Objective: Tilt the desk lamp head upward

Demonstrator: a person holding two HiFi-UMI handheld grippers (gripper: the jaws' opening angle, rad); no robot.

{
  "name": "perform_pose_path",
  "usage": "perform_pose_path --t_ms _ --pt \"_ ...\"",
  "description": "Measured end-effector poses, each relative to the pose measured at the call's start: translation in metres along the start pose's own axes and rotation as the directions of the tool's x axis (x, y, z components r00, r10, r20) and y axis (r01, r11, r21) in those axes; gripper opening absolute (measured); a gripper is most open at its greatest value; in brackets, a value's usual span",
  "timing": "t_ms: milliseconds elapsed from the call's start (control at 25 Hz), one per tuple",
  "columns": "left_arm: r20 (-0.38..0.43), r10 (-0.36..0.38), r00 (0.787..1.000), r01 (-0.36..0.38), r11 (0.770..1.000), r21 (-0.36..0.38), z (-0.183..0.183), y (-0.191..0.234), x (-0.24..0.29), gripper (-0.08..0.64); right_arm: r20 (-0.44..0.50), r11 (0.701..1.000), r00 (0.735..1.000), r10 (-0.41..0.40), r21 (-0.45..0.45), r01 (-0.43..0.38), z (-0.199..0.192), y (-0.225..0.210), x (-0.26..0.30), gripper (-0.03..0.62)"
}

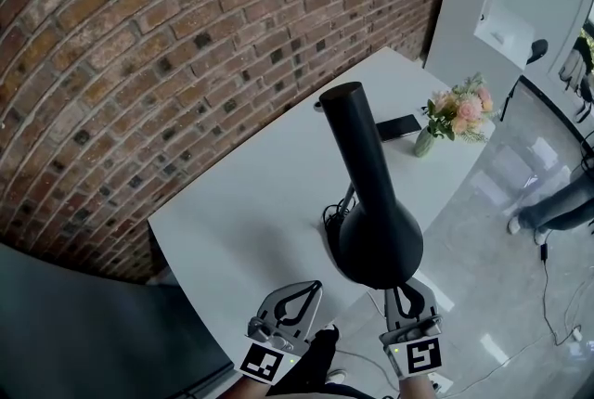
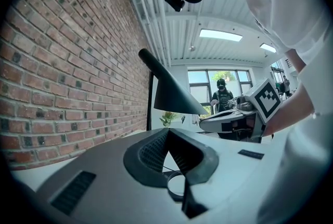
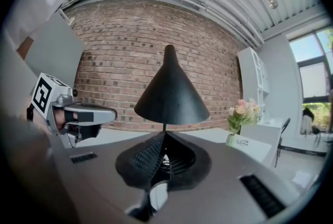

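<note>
Head view showed the black desk lamp (image 1: 371, 202) standing on the white surface (image 1: 241, 193) at the centre of the frame. Its cone-shaped head was seen from above, with the wide mouth toward the lower edge and the narrow neck pointing to the upper middle. The left tool (image 1: 312, 288) sat at the lower centre, just left of the wide end, and the right tool (image 1: 406, 293) sat just below that end. Whether either touched the lamp could not be told. In the left gripper view the left tool's jaws were closed tip to tip on nothing, with the cone up beyond them. The right gripper view showed the right tool likewise closed and empty, the cone above its tips. A vase of pink flowers (image 1: 453, 121) and a black phone (image 1: 397, 126) rested at the upper right of the surface, and a brick wall (image 1: 139, 45) filled the upper left
</note>
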State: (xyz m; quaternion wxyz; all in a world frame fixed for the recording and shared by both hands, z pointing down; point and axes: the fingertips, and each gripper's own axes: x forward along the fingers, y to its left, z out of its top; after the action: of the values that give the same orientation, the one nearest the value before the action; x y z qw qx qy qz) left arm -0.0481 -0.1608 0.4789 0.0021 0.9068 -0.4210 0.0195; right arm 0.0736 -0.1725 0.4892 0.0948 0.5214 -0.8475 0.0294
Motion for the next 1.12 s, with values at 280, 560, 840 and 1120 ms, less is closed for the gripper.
perform_pose_path --t_ms 280,560,840,1120 --pt "-0.007 0.0 1.0 0.0 1.0 -0.01 -0.005 0.003 0.009 0.008 0.021 1.0 1.0 0.013 0.005 -0.013 -0.001 -0.003 0.01 0.012" --pt "-0.016 -0.01 1.0 0.01 1.0 0.004 -0.007 0.002 0.017 0.007 0.033 1.0 0.999 0.01 0.01 -0.01 0.0 -0.009 0.016 0.012" --pt "-0.018 0.001 1.0 -0.001 1.0 -0.017 -0.009 0.006 0.022 0.008 0.049 1.0 0.999 0.018 0.006 -0.018 0.002 -0.01 0.022 0.012" --pt "-0.011 0.009 1.0 -0.009 1.0 -0.022 -0.005 0.012 0.02 0.008 0.086 0.999 0.996 0.038 0.003 -0.038 0.005 -0.003 0.027 0.012"
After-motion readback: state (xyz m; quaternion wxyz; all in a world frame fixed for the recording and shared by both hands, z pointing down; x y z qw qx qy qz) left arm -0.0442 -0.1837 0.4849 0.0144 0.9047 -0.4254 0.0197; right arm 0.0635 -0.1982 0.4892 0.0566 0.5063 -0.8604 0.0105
